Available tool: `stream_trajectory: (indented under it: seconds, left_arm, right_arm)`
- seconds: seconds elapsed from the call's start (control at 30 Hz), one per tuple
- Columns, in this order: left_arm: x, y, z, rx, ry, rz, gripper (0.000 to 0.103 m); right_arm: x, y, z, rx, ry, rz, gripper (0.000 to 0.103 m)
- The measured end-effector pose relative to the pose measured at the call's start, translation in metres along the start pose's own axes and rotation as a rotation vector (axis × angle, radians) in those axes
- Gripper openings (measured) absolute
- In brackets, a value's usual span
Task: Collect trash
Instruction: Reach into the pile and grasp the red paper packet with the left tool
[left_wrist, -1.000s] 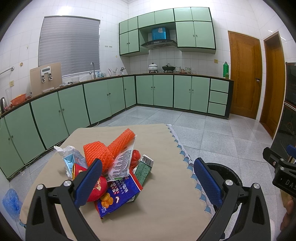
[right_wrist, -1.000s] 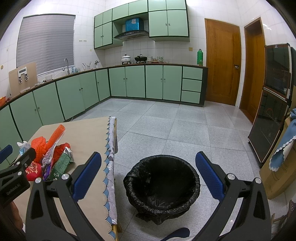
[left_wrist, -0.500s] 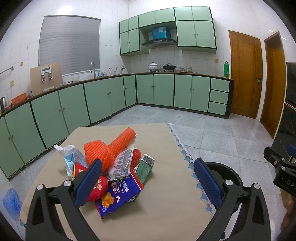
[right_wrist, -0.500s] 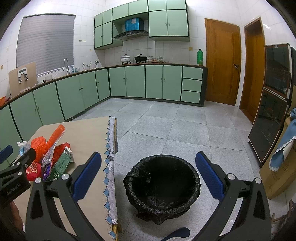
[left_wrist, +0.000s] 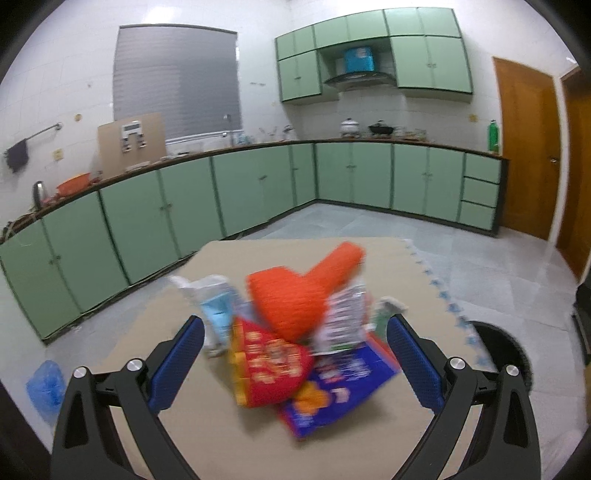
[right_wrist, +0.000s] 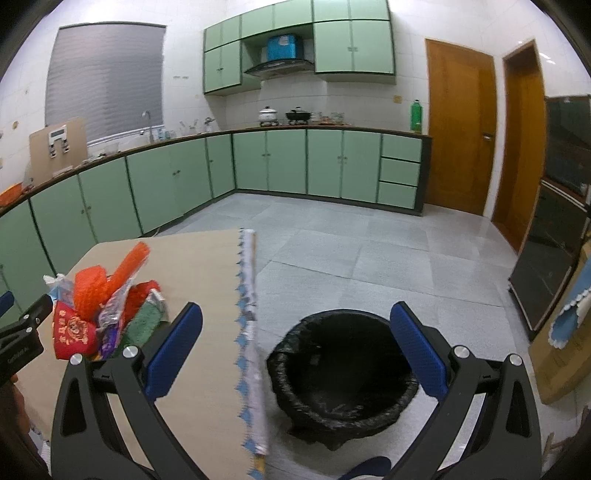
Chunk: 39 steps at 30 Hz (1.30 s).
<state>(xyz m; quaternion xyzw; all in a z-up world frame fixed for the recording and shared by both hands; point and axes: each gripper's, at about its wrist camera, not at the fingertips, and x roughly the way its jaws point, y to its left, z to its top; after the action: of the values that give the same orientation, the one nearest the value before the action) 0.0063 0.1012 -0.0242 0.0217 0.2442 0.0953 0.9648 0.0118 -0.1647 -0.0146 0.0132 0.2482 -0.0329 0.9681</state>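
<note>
Left gripper (left_wrist: 295, 354) is level over the near part of the table (left_wrist: 207, 435), pointing at the trash pile (left_wrist: 295, 332); jaws spread wide, holding nothing, blue pads flanking the pile without touching. The pile sits mid-table: orange foam nets (left_wrist: 295, 299), red packet (left_wrist: 271, 365), blue snack bag (left_wrist: 340, 391), pale blue wrapper (left_wrist: 218, 314). View blurred. Right gripper (right_wrist: 295, 350) hangs over the table's right edge, jaws wide, empty. Black-lined bin (right_wrist: 343, 373) stands on the floor just right of the table.
</note>
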Motion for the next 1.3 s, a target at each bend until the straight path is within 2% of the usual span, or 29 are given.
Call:
stream_trajectory:
  seconds: [0.2,0.3,0.4,0.43,0.57,0.77,1.0,1.2,1.27,1.3]
  left_arm:
    - [0.012,0.039,-0.007,-0.025,0.026,0.057,0.097]
    - [0.019,0.059,-0.01,-0.042,0.034,0.085,0.096]
    - [0.026,0.071,-0.015,-0.046,0.057,0.096,0.091]
    - [0.029,0.074,-0.016,-0.051,0.069,0.091,0.089]
    - [0.04,0.077,-0.022,-0.07,0.106,0.047,0.082]
    - [0.058,0.063,-0.03,-0.058,0.144,-0.008,0.067]
    - [0.072,0.053,-0.039,-0.058,0.178,-0.027,0.066]
    - [0.082,0.05,-0.048,-0.056,0.229,-0.076,0.066]
    - [0.082,0.048,-0.051,-0.052,0.233,-0.09,0.051]
    - [0.082,0.047,-0.051,-0.052,0.239,-0.102,0.049]
  right_arm:
    - [0.021,0.047,-0.001,-0.03,0.015,0.091,0.098]
    - [0.031,0.072,-0.002,-0.051,0.024,0.129,0.094]
    - [0.04,0.092,-0.003,-0.069,0.04,0.161,0.088]
    - [0.043,0.098,-0.003,-0.074,0.046,0.17,0.084]
    - [0.053,0.115,-0.005,-0.085,0.069,0.174,0.082]
    - [0.067,0.121,-0.011,-0.1,0.101,0.153,0.077]
    - [0.077,0.127,-0.019,-0.12,0.124,0.157,0.075]
    - [0.08,0.126,-0.022,-0.128,0.131,0.157,0.075]
    - [0.081,0.126,-0.023,-0.129,0.137,0.157,0.075]
    - [0.082,0.126,-0.023,-0.13,0.138,0.156,0.075]
